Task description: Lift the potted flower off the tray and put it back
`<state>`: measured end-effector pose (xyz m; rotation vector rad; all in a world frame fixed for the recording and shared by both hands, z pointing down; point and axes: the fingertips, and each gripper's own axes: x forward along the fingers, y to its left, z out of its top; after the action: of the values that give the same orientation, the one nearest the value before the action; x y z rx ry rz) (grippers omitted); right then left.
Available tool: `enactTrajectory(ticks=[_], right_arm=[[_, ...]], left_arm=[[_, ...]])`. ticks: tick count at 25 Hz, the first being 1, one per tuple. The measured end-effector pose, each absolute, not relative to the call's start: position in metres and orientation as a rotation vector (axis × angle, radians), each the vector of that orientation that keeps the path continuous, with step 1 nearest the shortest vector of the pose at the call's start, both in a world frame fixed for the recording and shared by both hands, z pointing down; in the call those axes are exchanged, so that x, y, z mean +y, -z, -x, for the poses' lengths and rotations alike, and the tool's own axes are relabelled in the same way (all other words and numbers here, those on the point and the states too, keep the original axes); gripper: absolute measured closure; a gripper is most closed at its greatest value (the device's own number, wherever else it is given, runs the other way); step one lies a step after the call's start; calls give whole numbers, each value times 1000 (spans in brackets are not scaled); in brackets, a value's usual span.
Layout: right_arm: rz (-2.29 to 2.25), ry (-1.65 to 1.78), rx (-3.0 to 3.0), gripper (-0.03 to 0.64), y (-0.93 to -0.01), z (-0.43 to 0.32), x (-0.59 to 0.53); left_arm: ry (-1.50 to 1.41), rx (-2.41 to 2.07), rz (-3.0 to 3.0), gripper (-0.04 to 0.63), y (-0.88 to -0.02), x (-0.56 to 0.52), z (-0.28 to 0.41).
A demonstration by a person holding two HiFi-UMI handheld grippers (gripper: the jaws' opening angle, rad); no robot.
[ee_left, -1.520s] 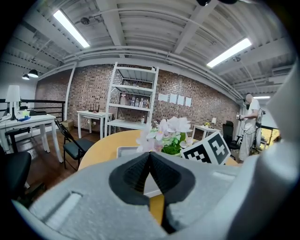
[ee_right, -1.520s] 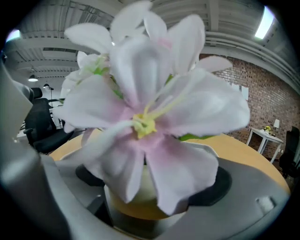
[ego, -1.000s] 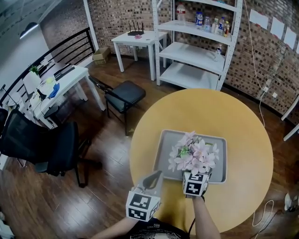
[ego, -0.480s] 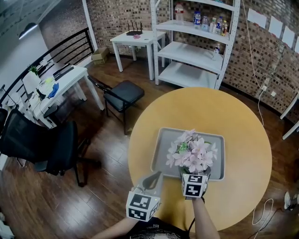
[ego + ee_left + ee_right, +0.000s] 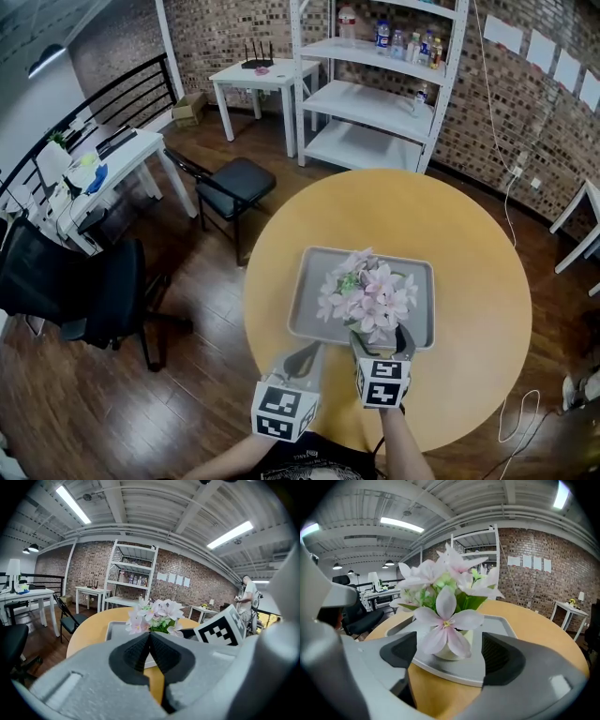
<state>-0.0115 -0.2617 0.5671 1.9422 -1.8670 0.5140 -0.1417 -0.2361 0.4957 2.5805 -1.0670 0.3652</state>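
A potted flower (image 5: 366,295) with pale pink blossoms stands upright in a small white pot (image 5: 468,638) on the grey tray (image 5: 314,319), which lies on the round yellow table (image 5: 469,281). My right gripper (image 5: 382,337) hovers at the tray's near edge. Its jaws are wide and closing, and the pot sits just ahead of them, between the pads (image 5: 501,657) without touching them. My left gripper (image 5: 307,354) waits to the left of it, off the tray, shut with nothing in it. In the left gripper view the left gripper (image 5: 150,633) has its jaws meeting in front of the flowers (image 5: 157,613).
Behind the table stands a white shelf unit (image 5: 375,84) with bottles. A black folding chair (image 5: 234,183) is near the table's far left, and a black office chair (image 5: 84,291) and white desks (image 5: 103,169) stand further left. A person (image 5: 248,592) stands far off to the right.
My right gripper has drawn back from under the blossoms toward the tray's near edge, so its fingers now show. The pot stays on the tray. The left gripper has barely shifted.
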Motion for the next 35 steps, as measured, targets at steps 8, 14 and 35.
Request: enactTrajectory(ticks=[8, 14, 35], right_arm=[[-1974, -403, -1922, 427, -514, 9, -216], [-2007, -342, -1985, 611, -477, 7, -186], [-1759, -355, -2286, 617, -441, -25, -125]], left_arm=[[-334, -1002, -2596, 592, -488, -212, 109], [-316, -979, -2606, 592, -478, -192, 86], [-324, -1165, -2577, 592, -449, -141, 22]])
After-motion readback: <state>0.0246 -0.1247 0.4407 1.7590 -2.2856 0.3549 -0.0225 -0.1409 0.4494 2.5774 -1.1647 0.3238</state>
